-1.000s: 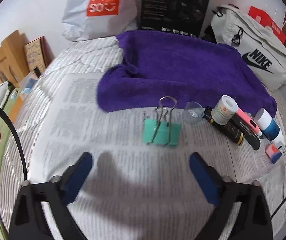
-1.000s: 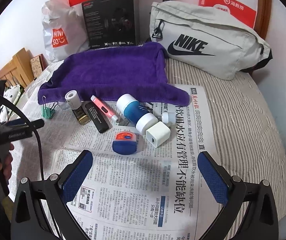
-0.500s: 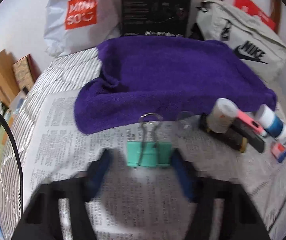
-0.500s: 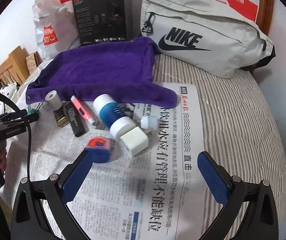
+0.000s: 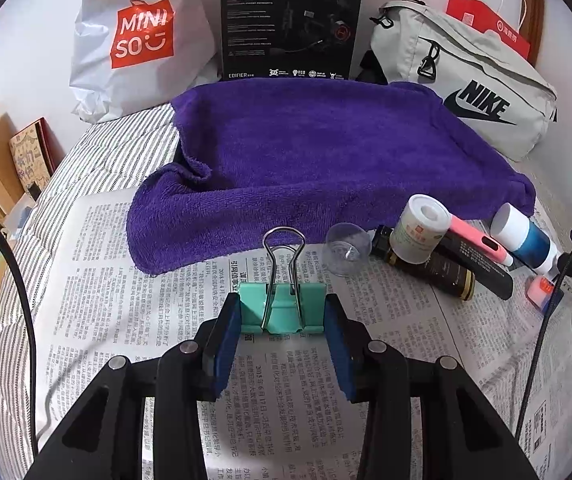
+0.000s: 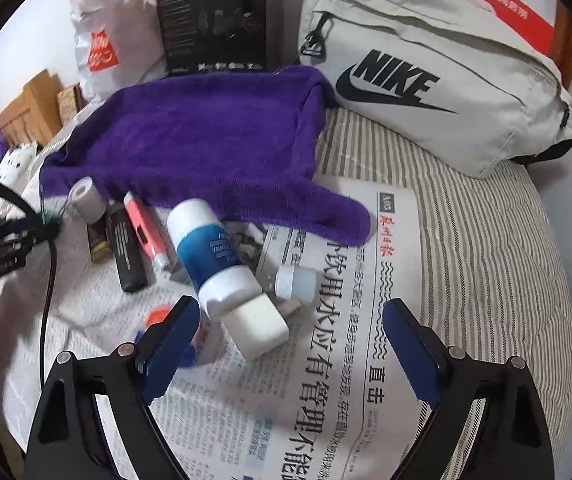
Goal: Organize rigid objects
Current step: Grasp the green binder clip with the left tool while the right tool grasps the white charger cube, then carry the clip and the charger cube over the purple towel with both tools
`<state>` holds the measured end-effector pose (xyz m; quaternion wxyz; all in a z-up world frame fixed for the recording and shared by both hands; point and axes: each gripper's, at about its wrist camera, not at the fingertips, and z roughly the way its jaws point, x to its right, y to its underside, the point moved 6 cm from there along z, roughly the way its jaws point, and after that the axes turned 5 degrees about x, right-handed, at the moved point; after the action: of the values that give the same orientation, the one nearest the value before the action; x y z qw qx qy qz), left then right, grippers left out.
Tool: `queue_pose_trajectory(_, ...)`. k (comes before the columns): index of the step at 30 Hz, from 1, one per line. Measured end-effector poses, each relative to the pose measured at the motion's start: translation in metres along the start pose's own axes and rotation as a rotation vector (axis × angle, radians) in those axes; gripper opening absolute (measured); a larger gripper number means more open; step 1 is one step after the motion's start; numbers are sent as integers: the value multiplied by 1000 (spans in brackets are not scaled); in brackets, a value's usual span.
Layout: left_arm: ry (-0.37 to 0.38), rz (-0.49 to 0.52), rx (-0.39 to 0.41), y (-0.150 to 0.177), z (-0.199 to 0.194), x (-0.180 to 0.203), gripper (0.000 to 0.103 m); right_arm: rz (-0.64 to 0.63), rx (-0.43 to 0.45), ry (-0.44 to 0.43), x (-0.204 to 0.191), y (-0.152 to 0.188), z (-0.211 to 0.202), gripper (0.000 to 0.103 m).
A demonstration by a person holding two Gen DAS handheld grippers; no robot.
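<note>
My left gripper (image 5: 282,314) is shut on a mint green binder clip (image 5: 282,312) lying on the newspaper (image 5: 134,320), wire handle pointing at the purple towel (image 5: 325,160). My right gripper (image 6: 287,320) is open, its fingers either side of a white charger cube (image 6: 260,330) that touches a blue and white bottle (image 6: 212,256). A small white-capped vial (image 6: 295,283) lies just beyond. A pink pen (image 6: 144,230), a black tube (image 6: 126,252), a brown bottle (image 5: 433,270), a white tape roll (image 5: 421,228) and a clear cup (image 5: 345,248) lie in a row.
A grey Nike bag (image 6: 425,80), a black box (image 5: 291,20) and a white Miniso bag (image 5: 134,40) stand behind the towel. An orange and blue item (image 6: 158,318) lies partly hidden behind my right gripper's left finger. The striped bed edge falls off at right.
My left gripper moved forward and closed on the green binder clip. My right gripper moved forward and down toward the charger cube and bottle, staying open.
</note>
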<state>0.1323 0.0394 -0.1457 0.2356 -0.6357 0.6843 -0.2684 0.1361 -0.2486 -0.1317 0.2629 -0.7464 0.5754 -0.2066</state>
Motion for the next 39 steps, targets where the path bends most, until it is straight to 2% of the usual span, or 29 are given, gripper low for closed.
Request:
queue_pose_trajectory(3,-4,1,3,0,0,0,39,-19,-19,13,2,7,6,85)
queue_pose_trajectory(7,-2,7,3,0,0,0,39,-36,-57,-23,-1,14,18,70)
queue_pose_trajectory(12,-3,10,6,0,0,0,39,-62,-28,-30,-5,11,25,58)
queue_pose_trajectory(14,-4,6,6,-1,0,0,39,-45,-27,-47,-5,9,25,44)
queue_pose_trajectory(30,14,-1,15,3,-5,-1,39,47,-79,-35,0,12,19,44)
queue_pose_trajectory(39,85,-56,9,6,-24,-8,39,87,-68,-33,10,15,4,44)
